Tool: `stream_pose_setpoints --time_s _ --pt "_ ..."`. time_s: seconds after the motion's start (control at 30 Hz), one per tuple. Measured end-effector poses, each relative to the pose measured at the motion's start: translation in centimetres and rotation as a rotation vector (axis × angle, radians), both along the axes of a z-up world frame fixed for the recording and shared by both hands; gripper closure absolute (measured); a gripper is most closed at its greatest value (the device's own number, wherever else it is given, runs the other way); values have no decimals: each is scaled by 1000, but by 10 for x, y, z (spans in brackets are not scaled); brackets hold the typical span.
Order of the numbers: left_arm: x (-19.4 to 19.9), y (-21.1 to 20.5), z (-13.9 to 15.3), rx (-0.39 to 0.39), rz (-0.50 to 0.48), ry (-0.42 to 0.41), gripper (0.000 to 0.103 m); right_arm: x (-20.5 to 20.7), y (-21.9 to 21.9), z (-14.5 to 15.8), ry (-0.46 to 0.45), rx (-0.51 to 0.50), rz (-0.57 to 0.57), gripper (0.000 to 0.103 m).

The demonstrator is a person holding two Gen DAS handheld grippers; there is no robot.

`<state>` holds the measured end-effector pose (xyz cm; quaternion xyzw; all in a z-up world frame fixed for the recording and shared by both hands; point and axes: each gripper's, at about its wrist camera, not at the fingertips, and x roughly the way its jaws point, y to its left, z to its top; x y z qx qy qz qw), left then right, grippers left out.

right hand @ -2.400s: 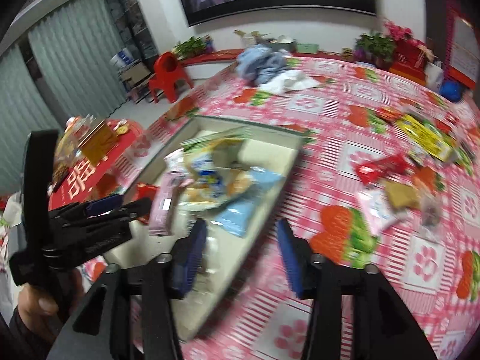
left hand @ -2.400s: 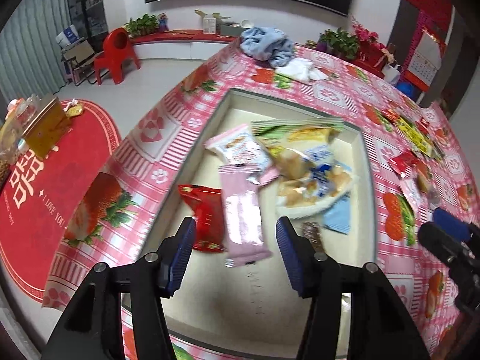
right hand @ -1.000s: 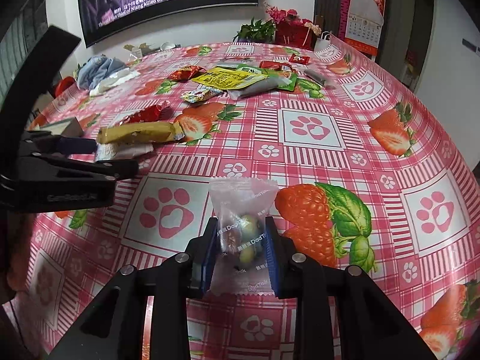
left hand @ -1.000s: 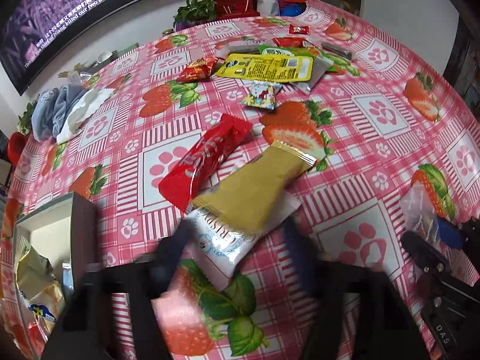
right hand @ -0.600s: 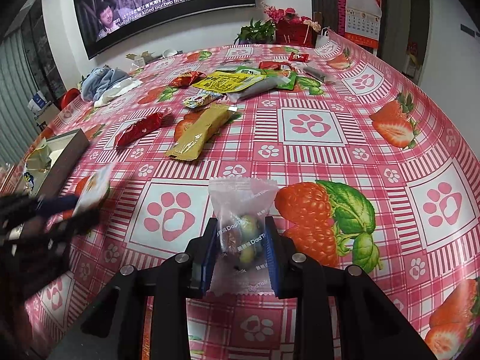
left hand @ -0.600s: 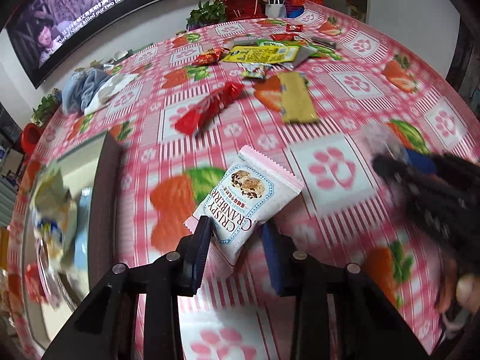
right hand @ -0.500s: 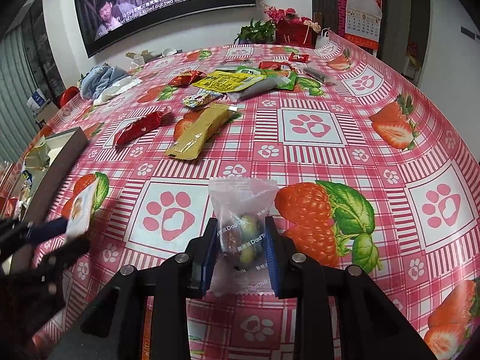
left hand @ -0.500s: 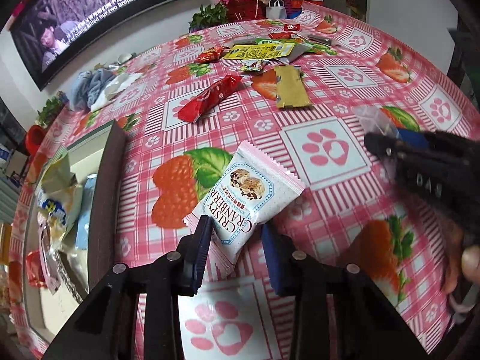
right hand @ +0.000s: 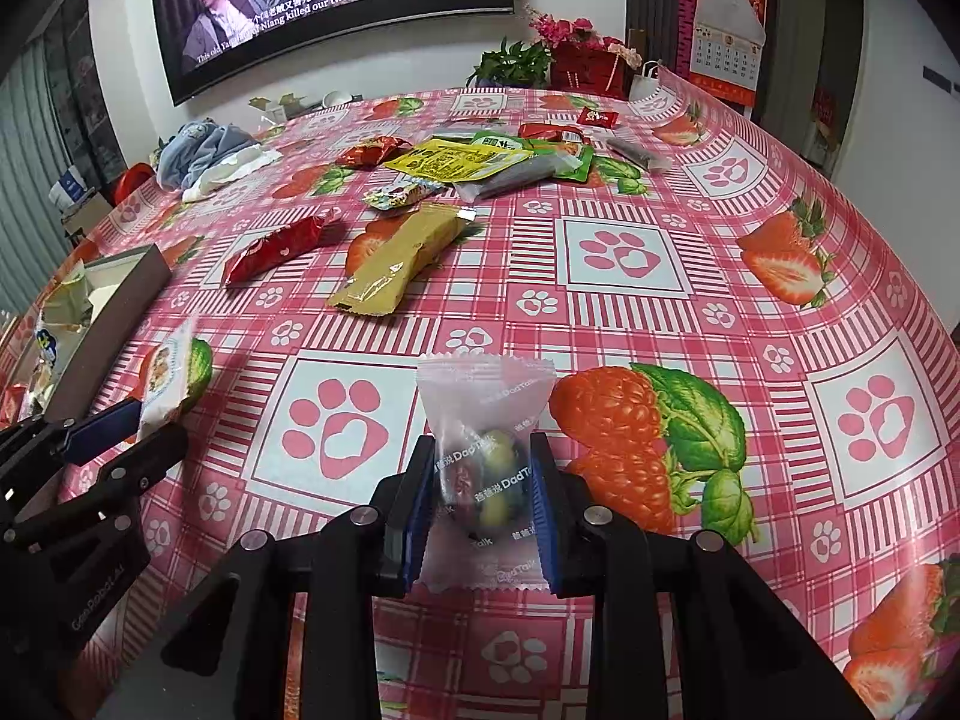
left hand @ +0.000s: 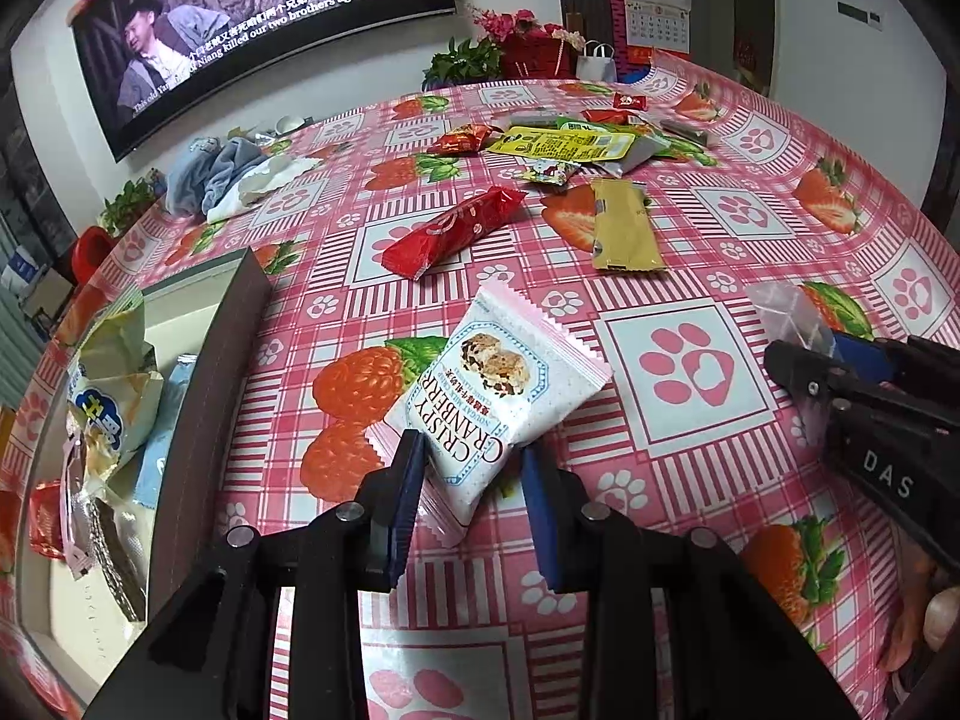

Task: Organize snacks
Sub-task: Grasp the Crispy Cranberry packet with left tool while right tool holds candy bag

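both claws loaded since box run | my left gripper (left hand: pixel 474 474) pinching cranberry pack (left hand: pixel 501 396), right gripper (right hand: pixel 483 498) clamping clear candy bag (right hand: pixel 483 444) | box (left hand: pixel 210 348) far left next

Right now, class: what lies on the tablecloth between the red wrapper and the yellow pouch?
In the right wrist view, bare tablecloth separates the red wrapper from the yellow pouch; no snack lies between them.

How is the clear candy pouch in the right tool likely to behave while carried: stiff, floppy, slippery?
Probably floppy: the clear candy pouch is thin film, and its crimped top stands loose above the right tool. Likely light, with only a few round candies inside. The glossy film could be slippery, and the candies may shift, though the pads appear to pinch across them.
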<state>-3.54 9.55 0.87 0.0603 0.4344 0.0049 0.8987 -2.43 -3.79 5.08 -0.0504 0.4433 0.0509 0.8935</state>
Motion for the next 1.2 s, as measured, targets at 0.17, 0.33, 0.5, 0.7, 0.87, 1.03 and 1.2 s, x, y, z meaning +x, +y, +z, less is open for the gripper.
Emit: stream_pose_setpoints --time_s 0.17,0.33,0.5,0.7,0.87,1.03,1.2 --pt "1 4 -1 -36 2 7 68 0 3 -1 -1 -28 1 73" --pt "1 7 -1 -64 1 11 68 0 3 -1 -2 -39 2 73" --pt "1 9 -2 -75 2 10 68 0 5 -1 -3 -48 1 73" --pt "0 11 -1 -96 2 10 68 0 5 -1 -4 -51 1 73" --pt "-1 11 0 -97 3 9 68 0 5 -1 -3 -48 2 73" --pt "-1 11 0 -87 3 6 68 -1 5 -1 5 -48 -6 73" --pt "-1 11 0 -86 3 6 68 -12 13 0 37 -23 4 73"
